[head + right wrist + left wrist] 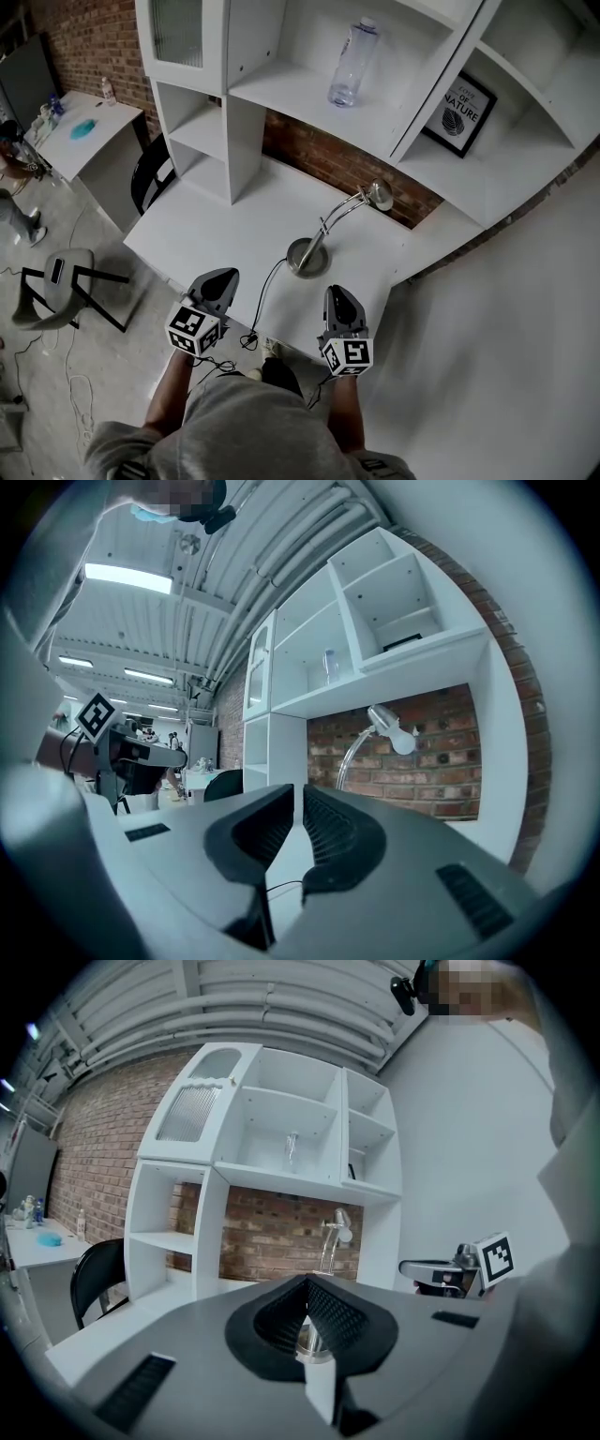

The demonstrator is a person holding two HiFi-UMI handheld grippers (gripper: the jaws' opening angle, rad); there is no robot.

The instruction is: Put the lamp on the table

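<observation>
The lamp (306,256) stands upright on the white table (211,225), just below centre in the head view; its round base sits flat near the front edge, and its bent neck reaches up and right toward the brick back wall, so the head hangs over bare tabletop. Its cord (265,292) trails off the base to the lower left and drops over the edge. I judge the placing as good as done.

Both tools sit low in the frame, at the table's front edge and clear of the lamp. The left tool (217,278) is clenched on nothing; its own view shows the jaw tips meeting, with the lamp base far off behind them. The right tool (339,292) is released, its jaws a thin slit apart with nothing in the slit, only table and cord beyond.

Neither touches the lamp, which stands by itself. A bottle (352,64) stands on the shelf above, well out of the way.
</observation>
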